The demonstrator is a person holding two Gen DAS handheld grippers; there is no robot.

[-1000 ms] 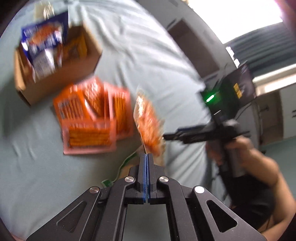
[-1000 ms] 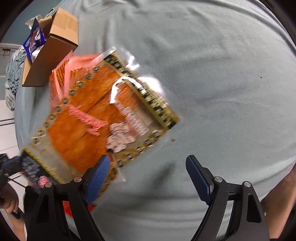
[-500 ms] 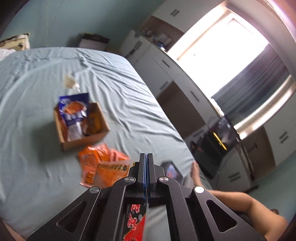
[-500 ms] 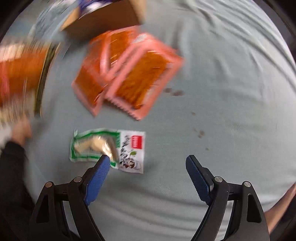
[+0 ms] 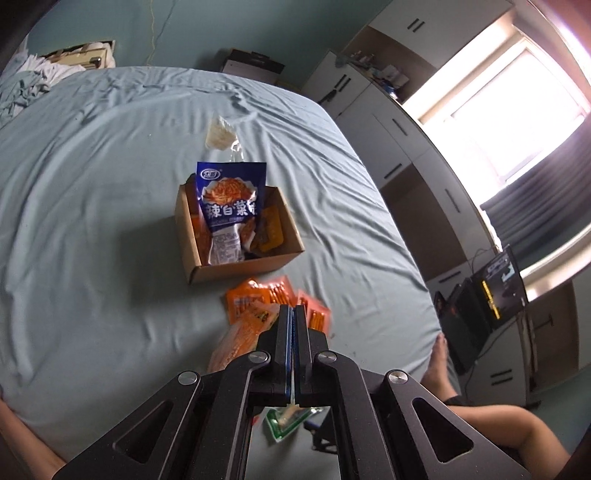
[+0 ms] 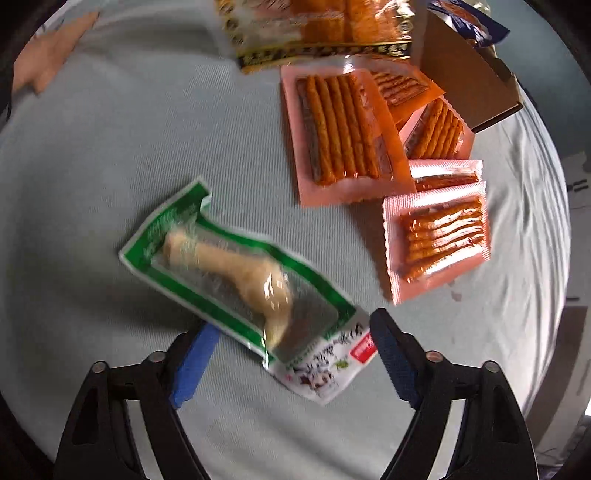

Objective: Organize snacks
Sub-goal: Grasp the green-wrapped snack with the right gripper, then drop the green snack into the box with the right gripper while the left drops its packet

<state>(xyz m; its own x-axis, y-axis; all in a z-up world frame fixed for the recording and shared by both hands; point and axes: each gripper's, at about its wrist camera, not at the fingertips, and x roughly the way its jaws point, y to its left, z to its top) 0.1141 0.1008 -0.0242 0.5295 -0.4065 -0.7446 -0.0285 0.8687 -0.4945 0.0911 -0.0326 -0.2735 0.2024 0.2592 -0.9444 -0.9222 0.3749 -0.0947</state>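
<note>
Bed (image 5: pixel 92 229) bears box (image 5: pixel 240 267), orange packets (image 6: pixel 343 133), green packet (image 6: pixel 236 280).

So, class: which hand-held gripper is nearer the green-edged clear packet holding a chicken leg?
Right. The right hand-held gripper is closing with the green-edged chicken-leg packet between its fingers; the left hand-held gripper, shut, is raised above it.

Pale blue-grey sheet (image 5: pixel 92 206). Brown carton (image 5: pixel 236 269) holding a blue pouch (image 5: pixel 229 195) with white characters. Pink-edged orange stick packs (image 6: pixel 343 129). Green-bordered clear pack (image 6: pixel 236 280), pale drumstick inside. Gold-and-black-trimmed orange bag (image 6: pixel 317 33).
</note>
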